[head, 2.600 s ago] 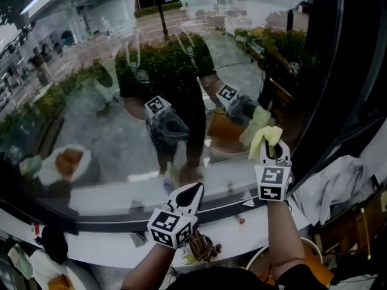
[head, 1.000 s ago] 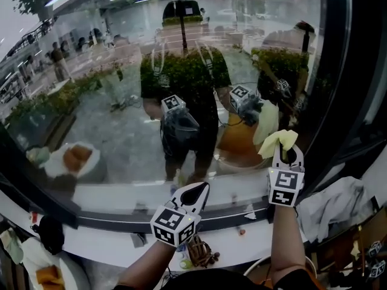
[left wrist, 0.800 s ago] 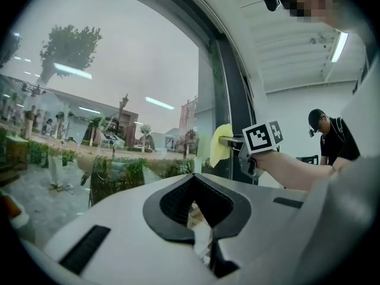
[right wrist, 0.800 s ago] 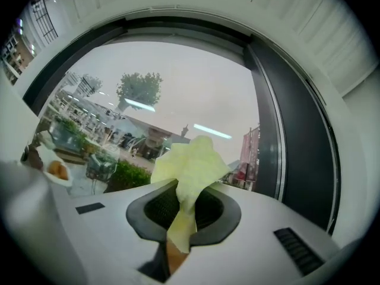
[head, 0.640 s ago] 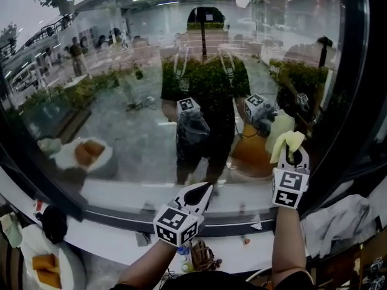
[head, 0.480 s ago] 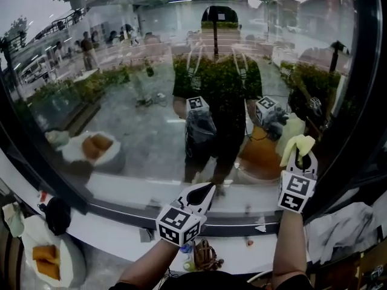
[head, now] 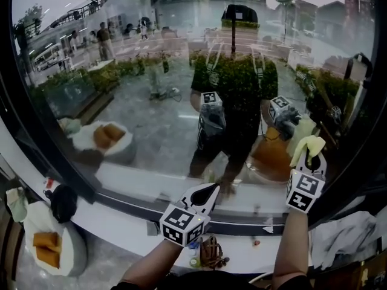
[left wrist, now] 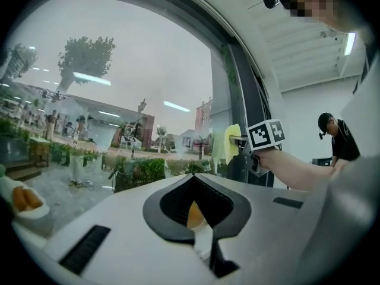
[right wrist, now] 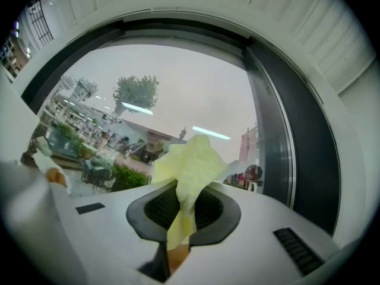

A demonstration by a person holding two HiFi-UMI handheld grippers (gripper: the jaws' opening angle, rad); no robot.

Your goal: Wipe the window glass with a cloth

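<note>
While your right claw [head: 310, 161] clamps the cloth [head: 305, 145] beside the right frame [head: 370, 150], your closed left claw [head: 210, 190] faces open glass [head: 151, 101].

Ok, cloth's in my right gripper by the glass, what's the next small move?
Probably press the yellow cloth flat on the window glass and begin a short stroke leftward: the right gripper is clamped on it near the pane's right edge, with most of the glass to its left.
</note>
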